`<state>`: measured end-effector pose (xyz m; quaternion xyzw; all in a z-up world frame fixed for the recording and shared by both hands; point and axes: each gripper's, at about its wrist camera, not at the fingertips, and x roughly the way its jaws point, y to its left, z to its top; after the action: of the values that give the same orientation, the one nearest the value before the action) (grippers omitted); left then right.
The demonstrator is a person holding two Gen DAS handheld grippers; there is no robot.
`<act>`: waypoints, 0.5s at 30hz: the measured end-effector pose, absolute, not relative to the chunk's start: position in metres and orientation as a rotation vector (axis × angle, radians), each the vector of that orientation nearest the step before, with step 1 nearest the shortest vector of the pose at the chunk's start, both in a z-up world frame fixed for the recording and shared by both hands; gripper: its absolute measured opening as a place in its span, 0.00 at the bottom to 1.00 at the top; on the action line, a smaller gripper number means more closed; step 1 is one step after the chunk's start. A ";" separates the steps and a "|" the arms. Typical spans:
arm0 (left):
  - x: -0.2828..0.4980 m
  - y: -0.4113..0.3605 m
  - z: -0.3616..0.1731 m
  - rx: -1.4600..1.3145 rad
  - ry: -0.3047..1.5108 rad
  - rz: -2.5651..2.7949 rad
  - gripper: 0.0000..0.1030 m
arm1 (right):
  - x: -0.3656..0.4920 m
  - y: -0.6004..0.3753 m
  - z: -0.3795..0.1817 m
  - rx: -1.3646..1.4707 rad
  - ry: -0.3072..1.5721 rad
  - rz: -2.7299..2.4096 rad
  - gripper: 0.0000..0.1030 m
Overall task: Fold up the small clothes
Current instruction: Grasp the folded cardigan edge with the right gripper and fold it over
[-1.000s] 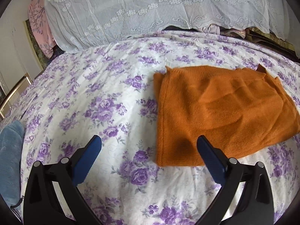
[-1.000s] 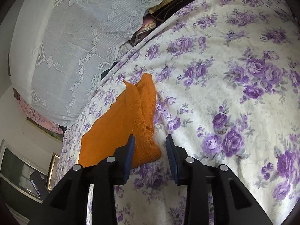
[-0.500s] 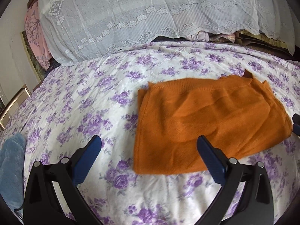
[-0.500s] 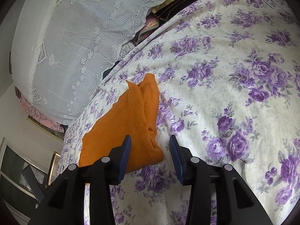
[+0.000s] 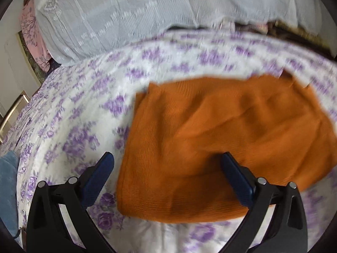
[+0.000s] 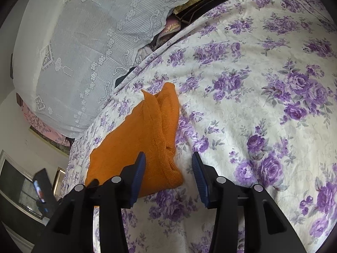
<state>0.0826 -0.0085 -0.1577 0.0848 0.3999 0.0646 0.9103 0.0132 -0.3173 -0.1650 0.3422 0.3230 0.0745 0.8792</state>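
Note:
An orange knit garment (image 5: 221, 139) lies folded flat on the floral bedsheet (image 5: 80, 109). My left gripper (image 5: 166, 175) is open wide and empty, its jaws straddling the garment's near left corner from just above. In the right wrist view the same garment (image 6: 137, 139) lies to the left. My right gripper (image 6: 168, 172) is open and empty, hovering over the garment's near right corner, one finger above the cloth and one above the sheet.
A white lace cover (image 5: 147, 10) drapes a pile at the bed's far side. A blue cloth (image 5: 8, 189) lies at the left edge. The left gripper's body (image 6: 42, 191) shows at the lower left of the right wrist view.
My left gripper has moved right and closer, over the garment's near left corner. My right gripper has opened wider and edged nearer the right corner.

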 end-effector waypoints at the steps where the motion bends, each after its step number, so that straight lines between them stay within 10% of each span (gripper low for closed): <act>1: 0.085 -0.006 -0.160 0.159 0.839 0.119 0.96 | 0.011 -0.316 -0.162 0.707 0.653 0.156 0.45; 9: 0.089 0.016 -0.157 0.026 0.865 0.069 0.96 | 0.031 -0.281 -0.157 0.648 0.670 0.345 0.46; 13: 0.095 0.037 -0.163 -0.090 0.922 0.042 0.96 | 0.042 -0.311 -0.186 0.820 0.745 0.270 0.09; 15: 0.090 0.045 -0.159 -0.115 0.899 0.073 0.96 | 0.037 -0.326 -0.189 0.891 0.718 0.266 0.06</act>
<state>0.0903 0.0452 -0.1586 -0.0555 0.4341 0.0352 0.8984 0.0368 -0.3256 -0.1890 0.4205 0.3389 0.1253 0.8323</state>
